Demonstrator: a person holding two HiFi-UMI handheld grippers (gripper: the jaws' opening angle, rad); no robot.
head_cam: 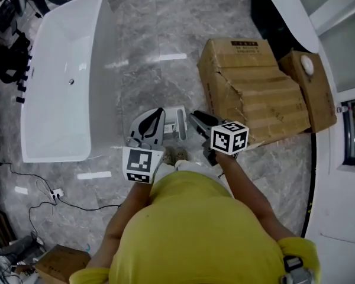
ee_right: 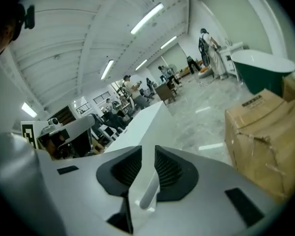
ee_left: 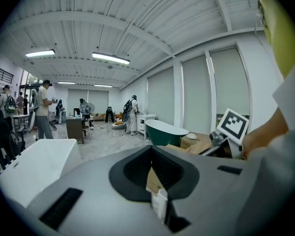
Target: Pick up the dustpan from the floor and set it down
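Observation:
In the head view the white dustpan [head_cam: 173,123] hangs between my two grippers, above the grey marble floor and in front of the person's feet. My right gripper [head_cam: 193,117] reaches it from the right. In the right gripper view the jaws [ee_right: 143,181] stand close together on a white rounded handle [ee_right: 147,193] that lies in the gap between the ribbed pads. My left gripper [head_cam: 157,116] is beside the dustpan on its left. Its jaws [ee_left: 155,181] leave only a thin slit, with nothing gripped. The dustpan's scoop is mostly hidden.
A long white bathtub [head_cam: 65,81] stands on the left. A crumpled cardboard box [head_cam: 254,90] and a smaller box [head_cam: 310,87] stand right, close to my right gripper. Cables and a power strip [head_cam: 54,194] lie lower left. A dark green tub [ee_left: 167,132] and people are farther off.

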